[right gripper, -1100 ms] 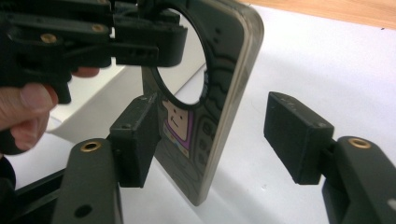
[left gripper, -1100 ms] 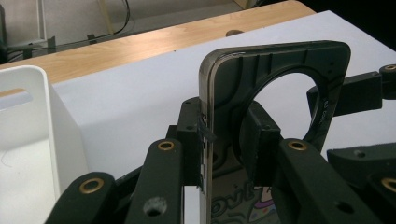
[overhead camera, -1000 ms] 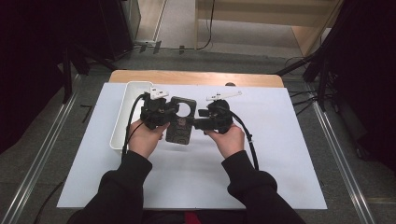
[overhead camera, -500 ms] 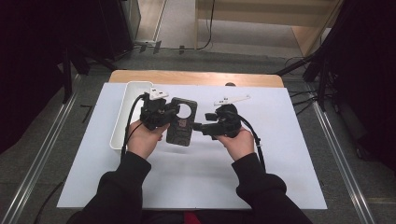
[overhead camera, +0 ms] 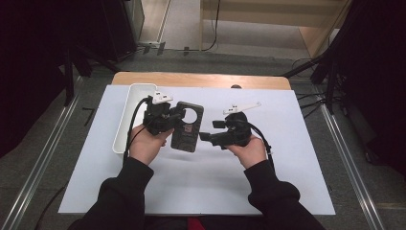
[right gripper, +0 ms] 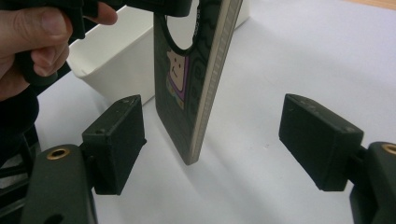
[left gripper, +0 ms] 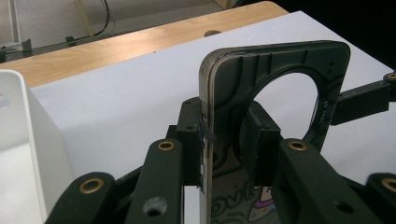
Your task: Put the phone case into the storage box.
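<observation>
High view: dark flat panel with a round hole near its far end, held over the white sheet left of centre, just right of the white tray. Left gripper clamped on the panel's left edge, same spot as a second ago. Right gripper now off the panel and clearly to its right, with white sheet visible between the two; a second ago right up against the panel's right side, half a second ago only just beside it. Jaws of the right gripper just been opening, nothing pressed between them. Left gripper view: pads of the left gripper shut on the panel, one on each face, just below the round hole; panel standing on edge, upright, its rim facing the camera; tray wall at the left, wooden table edge beyond the sheet. Right gripper view: right gripper spread wide, both pads apart from the panel, which hangs tilted between and beyond them, touching neither; a small cartoon face sticker on its dark face; left hand at upper left, tray behind the panel.
</observation>
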### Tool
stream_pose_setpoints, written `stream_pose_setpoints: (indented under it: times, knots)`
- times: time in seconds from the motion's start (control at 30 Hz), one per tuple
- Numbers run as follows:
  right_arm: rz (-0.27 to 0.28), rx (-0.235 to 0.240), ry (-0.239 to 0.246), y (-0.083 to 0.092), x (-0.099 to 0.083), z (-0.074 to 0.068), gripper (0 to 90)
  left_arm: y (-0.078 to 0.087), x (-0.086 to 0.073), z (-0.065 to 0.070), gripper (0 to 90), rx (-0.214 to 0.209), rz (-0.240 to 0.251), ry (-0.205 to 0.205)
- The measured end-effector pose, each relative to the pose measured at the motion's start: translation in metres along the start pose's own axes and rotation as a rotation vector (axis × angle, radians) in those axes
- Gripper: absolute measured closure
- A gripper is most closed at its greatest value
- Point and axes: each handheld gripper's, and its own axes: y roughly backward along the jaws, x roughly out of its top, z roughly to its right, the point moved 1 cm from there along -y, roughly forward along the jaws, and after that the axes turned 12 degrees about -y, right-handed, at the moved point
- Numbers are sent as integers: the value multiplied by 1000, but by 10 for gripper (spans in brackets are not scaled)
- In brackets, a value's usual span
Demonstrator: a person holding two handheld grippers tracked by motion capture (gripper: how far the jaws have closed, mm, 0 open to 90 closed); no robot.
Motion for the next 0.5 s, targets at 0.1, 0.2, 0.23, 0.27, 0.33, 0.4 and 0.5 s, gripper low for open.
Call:
stream_pose_setpoints:
  times: [0.1,0.2,0.23,0.27,0.33,0.4,0.5]
  knots:
    - [0,3,13,2,-3,1,215,2,0,0,712,-9,0,5]
    - [-3,5,18,5,-5,3,214,4,1,1,712,-16,2,1]
    - [-5,7,18,6,-6,3,214,5,2,1,712,-15,3,0]
    - [-6,11,21,7,-7,4,214,6,2,1,712,-15,5,1]
    - [-6,16,24,9,-9,5,214,6,2,0,712,-20,4,0]
    - [-11,12,27,10,-12,6,214,6,1,0,712,-25,4,2]
    - [-18,7,37,13,-17,7,214,7,1,-2,712,-33,2,-1]
